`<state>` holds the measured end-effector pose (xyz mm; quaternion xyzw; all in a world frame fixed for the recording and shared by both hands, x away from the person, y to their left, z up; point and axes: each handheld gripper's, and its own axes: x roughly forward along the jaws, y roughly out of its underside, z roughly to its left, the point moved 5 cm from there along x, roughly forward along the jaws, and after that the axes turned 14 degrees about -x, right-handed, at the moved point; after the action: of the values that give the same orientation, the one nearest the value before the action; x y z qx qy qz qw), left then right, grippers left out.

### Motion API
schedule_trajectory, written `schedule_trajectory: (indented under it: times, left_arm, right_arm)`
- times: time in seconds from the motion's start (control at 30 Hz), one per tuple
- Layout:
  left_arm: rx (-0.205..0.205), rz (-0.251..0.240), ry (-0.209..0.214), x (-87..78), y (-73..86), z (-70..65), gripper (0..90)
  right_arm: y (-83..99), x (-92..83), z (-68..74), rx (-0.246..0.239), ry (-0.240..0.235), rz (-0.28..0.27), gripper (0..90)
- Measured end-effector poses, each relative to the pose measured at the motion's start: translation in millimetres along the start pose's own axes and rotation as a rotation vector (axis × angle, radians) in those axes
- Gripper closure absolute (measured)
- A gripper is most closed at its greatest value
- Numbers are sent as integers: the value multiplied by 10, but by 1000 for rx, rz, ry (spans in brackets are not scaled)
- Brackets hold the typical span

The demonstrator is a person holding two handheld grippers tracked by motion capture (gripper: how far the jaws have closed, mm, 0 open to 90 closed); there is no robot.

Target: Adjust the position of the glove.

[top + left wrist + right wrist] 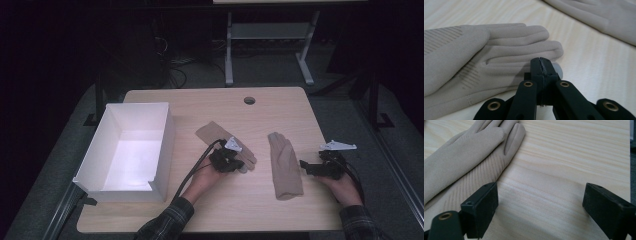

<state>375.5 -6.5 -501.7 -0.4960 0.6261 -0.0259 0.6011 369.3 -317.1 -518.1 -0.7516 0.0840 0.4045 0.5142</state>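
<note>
Two beige gloves lie flat on the wooden table (280, 107). The left glove (214, 133) (499, 47) lies at an angle at the table's middle, its fingers under my left gripper (234, 161) (541, 62). The jaws are shut, pressed together at the glove's outermost finger, whose grey tip (558, 69) shows just behind them; no fabric visibly sits between them. The right glove (285, 167) (604, 15) (461, 157) lies lengthwise, to the right of the first. My right gripper (306, 167) (539, 192) is open just right of it, low over bare wood, its jaws wide apart.
A white open box (167, 145) stands on the left part of the table. A round cable hole (249, 100) sits near the far edge. Cables trail from both grippers. Behind the table are a desk frame (229, 55) and floor cables.
</note>
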Motion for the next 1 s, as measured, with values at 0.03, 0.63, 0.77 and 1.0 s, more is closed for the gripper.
schedule_trajectory:
  times: [0.03,0.63,0.77,1.0]
  left_arm:
    - [1,1,7,9,2,-26,898]
    - [-26,-35,-31,-179,-84,119,897]
    - [-47,-50,-100,-274,-127,341,897]
    - [-113,-90,-185,-322,-225,663,897]
  right_arm:
    - [0,0,0,0,0,0,125]
    - [0,0,1,-4,-2,0,125]
    - [0,0,1,-6,-3,0,126]
    - [-2,0,6,-7,-7,-1,126]
